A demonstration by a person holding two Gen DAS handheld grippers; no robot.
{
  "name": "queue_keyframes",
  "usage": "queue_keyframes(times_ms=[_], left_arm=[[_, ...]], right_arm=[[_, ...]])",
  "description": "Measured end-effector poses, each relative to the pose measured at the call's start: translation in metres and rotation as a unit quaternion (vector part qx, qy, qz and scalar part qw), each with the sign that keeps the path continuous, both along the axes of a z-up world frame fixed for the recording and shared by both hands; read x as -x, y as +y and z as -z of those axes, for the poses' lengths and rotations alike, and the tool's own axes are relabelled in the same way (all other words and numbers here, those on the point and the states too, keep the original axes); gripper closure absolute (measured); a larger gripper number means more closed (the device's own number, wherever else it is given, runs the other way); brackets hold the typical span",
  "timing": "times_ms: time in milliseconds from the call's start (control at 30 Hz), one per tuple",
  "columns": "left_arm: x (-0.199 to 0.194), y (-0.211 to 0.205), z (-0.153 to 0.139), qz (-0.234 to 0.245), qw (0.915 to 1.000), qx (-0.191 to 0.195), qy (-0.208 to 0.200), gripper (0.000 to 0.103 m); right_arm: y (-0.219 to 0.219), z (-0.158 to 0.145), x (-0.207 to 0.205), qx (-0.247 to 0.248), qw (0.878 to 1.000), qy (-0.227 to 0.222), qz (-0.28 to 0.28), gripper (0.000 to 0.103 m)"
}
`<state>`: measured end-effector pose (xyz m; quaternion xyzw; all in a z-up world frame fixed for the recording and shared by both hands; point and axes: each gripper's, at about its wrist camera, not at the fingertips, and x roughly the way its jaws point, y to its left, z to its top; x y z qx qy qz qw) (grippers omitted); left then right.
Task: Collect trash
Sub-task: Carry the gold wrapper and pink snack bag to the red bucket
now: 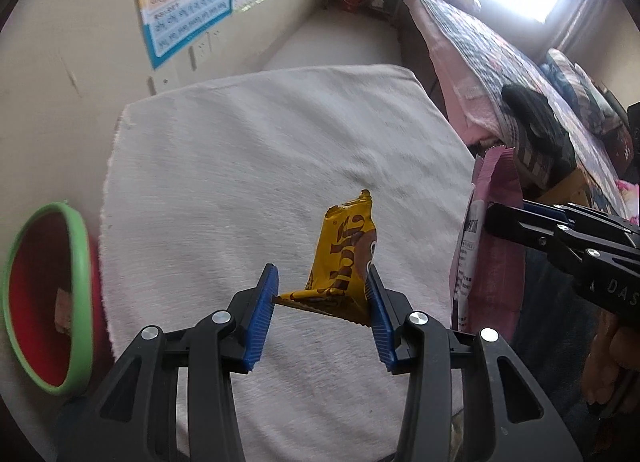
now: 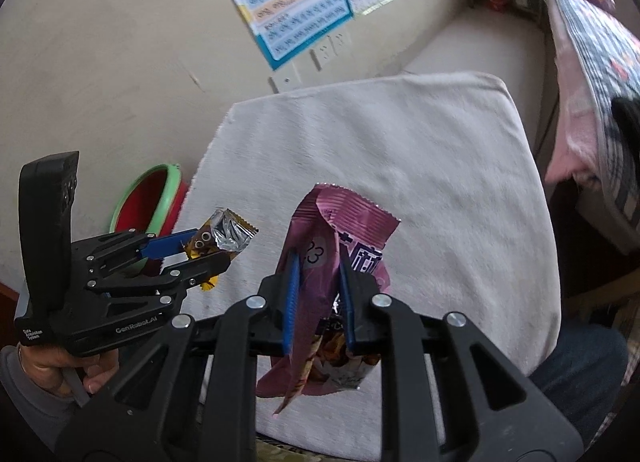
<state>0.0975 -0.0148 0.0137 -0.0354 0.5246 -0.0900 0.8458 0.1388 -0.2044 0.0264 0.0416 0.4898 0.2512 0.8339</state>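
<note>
Left gripper (image 1: 322,302) clamped on crinkly yellow foil snack wrapper (image 1: 344,250), right gripper (image 2: 318,302) on limp pink plastic snack bag (image 2: 340,246), both above white towel-covered table (image 1: 240,165); light, slippery, best pinched mid-body.

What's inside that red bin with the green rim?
In the left wrist view, the red bin shows a red inner wall and one small pale scrap lying inside. Its bottom cannot be seen past the green rim, so anything deeper is hidden.

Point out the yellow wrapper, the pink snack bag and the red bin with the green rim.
yellow wrapper (image 1: 344,258): left wrist view, middle of its printed face.
pink snack bag (image 2: 320,262): right wrist view, creased middle between the pads.
red bin (image 1: 80,246): left wrist view, green rim.
</note>
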Motion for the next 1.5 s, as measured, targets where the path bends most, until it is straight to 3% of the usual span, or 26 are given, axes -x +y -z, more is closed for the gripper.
queue_keyframes(times_ms=[367,833,1500], left_arm=[[0.028,0.072,-0.032,-0.075,0.9961,0.011,-0.045,0.062],[0.066,0.171,-0.047,-0.179,0.9807,0.028,-0.073,0.062],[0.102,0.271,-0.084,-0.258,0.9625,0.014,-0.081,0.062]], right_arm=[[0.066,-0.040,0.007,0.013,0.997,-0.046,-0.060,0.085],[0.155,-0.067,0.021,0.028,0.986,-0.080,-0.142,0.085],[0.259,-0.104,0.004,0.005,0.974,-0.096,-0.204,0.085]])
